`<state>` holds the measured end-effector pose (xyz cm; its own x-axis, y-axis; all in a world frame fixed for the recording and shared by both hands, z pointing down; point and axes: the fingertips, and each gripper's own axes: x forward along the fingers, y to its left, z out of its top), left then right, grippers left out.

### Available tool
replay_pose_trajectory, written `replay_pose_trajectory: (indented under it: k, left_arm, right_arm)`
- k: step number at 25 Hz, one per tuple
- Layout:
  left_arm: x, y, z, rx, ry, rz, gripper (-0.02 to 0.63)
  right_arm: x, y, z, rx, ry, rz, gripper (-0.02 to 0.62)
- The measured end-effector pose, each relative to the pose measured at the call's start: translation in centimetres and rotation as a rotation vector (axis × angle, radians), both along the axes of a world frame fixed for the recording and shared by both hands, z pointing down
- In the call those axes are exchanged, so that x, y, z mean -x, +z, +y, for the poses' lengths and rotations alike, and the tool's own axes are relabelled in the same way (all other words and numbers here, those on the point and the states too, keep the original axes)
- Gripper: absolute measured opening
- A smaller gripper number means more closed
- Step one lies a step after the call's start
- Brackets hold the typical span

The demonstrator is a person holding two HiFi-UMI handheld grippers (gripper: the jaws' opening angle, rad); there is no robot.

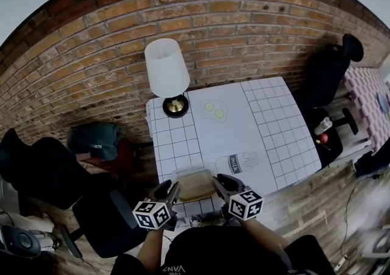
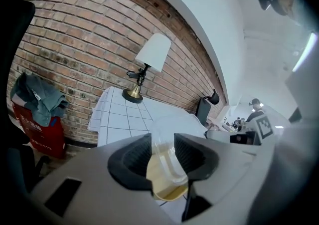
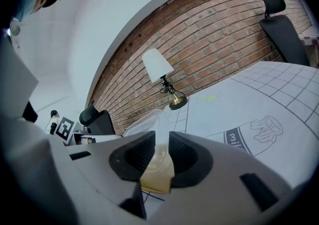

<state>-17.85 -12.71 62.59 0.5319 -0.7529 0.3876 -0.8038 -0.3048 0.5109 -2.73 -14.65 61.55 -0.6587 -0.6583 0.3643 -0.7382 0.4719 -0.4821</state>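
Brick wall [image 1: 256, 30] backs a bench [image 1: 237, 127] draped in white gridded cloth, a lamp [image 1: 166, 69] at its far corner. At the near edge, a clear plastic container [image 1: 194, 183] is gripped at opposite rims by the fingers of the left gripper [image 1: 173, 191] and the right gripper [image 1: 218, 184].

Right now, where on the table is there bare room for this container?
The right half of the table, beyond the milk drawing, is bare; so is the left strip between lamp and container. Crowded: the back left corner, by the lamp, and the near edge, where left gripper and right gripper clamp the container.
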Motion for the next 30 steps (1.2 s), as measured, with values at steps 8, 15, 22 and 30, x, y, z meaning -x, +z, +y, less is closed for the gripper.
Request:
replay_pose_trajectory:
  k: [8,15,22,30]
  left_arm:
    - [0.0,-3.0,-1.1,-0.079,0.001,0.004,0.101]
    - [-0.5,-6.1,-2.3,-0.160,0.011,0.008,0.095]
    - [-1.5,-9.7,-3.0,-0.249,0.018,0.025,0.089]
    - [-2.6,-14.0,-3.3,-0.351,0.030,0.046,0.086]
  right_arm:
    - [-1.1,-2.7,-0.6,-0.049,0.043,-0.048,0.043]
    - [-1.9,-6.2,-1.5,-0.139,0.075,-0.075,0.031]
    - [-3.1,-8.9,-1.8,-0.193,0.121,-0.106,0.026]
    - [-4.5,-12.9,-1.7,-0.281,0.161,-0.146,0.025]
